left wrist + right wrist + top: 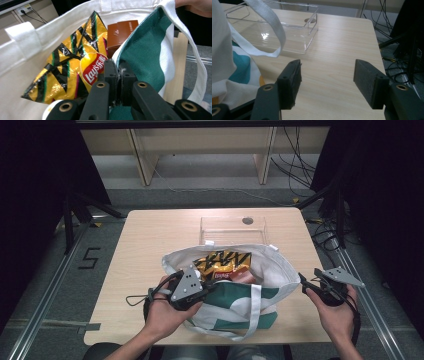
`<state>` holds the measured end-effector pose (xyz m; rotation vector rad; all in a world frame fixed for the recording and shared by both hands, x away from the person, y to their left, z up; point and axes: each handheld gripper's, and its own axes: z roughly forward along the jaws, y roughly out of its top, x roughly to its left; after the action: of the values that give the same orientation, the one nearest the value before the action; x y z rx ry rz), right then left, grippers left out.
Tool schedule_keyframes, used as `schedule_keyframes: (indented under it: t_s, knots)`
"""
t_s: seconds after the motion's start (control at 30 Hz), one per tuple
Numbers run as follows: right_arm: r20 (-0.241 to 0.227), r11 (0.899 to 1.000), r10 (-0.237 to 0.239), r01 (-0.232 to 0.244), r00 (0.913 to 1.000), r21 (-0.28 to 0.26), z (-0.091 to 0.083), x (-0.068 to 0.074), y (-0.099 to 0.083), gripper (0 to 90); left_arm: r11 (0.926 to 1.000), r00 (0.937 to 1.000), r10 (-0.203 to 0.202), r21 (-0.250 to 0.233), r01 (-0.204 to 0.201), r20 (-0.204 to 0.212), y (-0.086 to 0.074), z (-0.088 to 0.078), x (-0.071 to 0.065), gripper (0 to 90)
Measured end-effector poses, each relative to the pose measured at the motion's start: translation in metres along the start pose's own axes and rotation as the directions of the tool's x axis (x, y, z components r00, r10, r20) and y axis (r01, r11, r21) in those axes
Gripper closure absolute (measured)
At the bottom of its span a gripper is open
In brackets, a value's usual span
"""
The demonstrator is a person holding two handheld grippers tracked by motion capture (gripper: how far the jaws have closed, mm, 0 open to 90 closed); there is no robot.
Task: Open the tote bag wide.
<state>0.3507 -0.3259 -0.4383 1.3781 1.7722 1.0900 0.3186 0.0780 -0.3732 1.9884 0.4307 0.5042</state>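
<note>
While the bag (235, 292) lies in the near half of the table (150, 235), mouth turned up and away from the person, its near rim (117, 58) is pinched between the left gripper (117, 72) jaws, which are clamped tight on the fabric. In the high view that gripper (192, 287) sits at the mouth's left near corner, so the left hand is the one on the bag; the right gripper (327, 285) hovers well off the bag's right side, jaws spread wide with nothing between them (bare tabletop shows past its pads (290, 80)).

The mouth's long axis runs left to right across the table, and its right part is the end nearest the free gripper. One white strap (270, 25) loops up just left of that gripper, closer to it than the rim is. My guess is the coming move turns on this: the right gripper must travel leftward to take the rim or strap opposite the left grip.

Inside, a chip packet (72, 62) lies slanted, its long axis running from the left grip toward the far rim, with a brown box (121, 31) beside it. A clear tray (232, 230) stands beyond the bag.
</note>
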Motion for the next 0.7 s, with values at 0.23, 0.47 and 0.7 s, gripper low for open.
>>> schedule_keyframes:
  t_s: [0.23,0.47,0.7]
  knots:
    - [0.009,1.000,0.014,-0.014,0.9999,0.006,0.000,0.001,0.000,39.7,0.9999,0.9999,0.003,-0.015,-0.003,0.013,-0.010,-0.003,-0.007,86.5]
    - [0.005,1.000,0.012,-0.012,0.9999,0.008,0.002,0.002,-0.001,39.7,0.9996,1.0000,-0.002,-0.029,0.002,0.007,-0.024,-0.001,-0.015,86.3]
    - [-0.001,1.000,-0.007,0.007,1.0000,0.010,0.002,0.000,-0.001,39.6,0.9999,0.9995,0.010,0.005,-0.010,0.029,-0.030,0.001,-0.022,86.0]
